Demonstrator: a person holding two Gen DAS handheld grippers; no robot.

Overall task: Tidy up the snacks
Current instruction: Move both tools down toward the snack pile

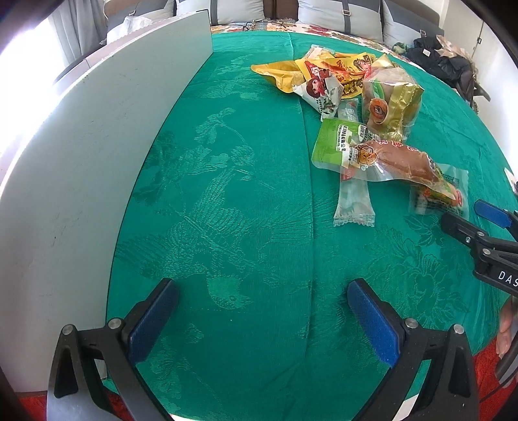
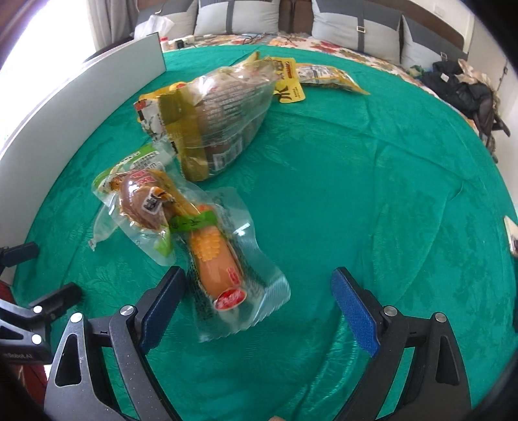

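A pile of snack packets lies on the green cloth. It includes yellow packets, a gold-green bag, a green packet, a brown meat packet and a corn sausage packet. My left gripper is open over bare cloth, well short of the pile. My right gripper is open, and the corn sausage packet lies between its fingers, near the left one. The brown meat packet and the gold-green bag lie beyond. Nothing is held.
A white board stands upright along the cloth's left side. My right gripper shows at the right edge of the left wrist view. A black bag and pillows lie at the back. A flat item sits at the right edge.
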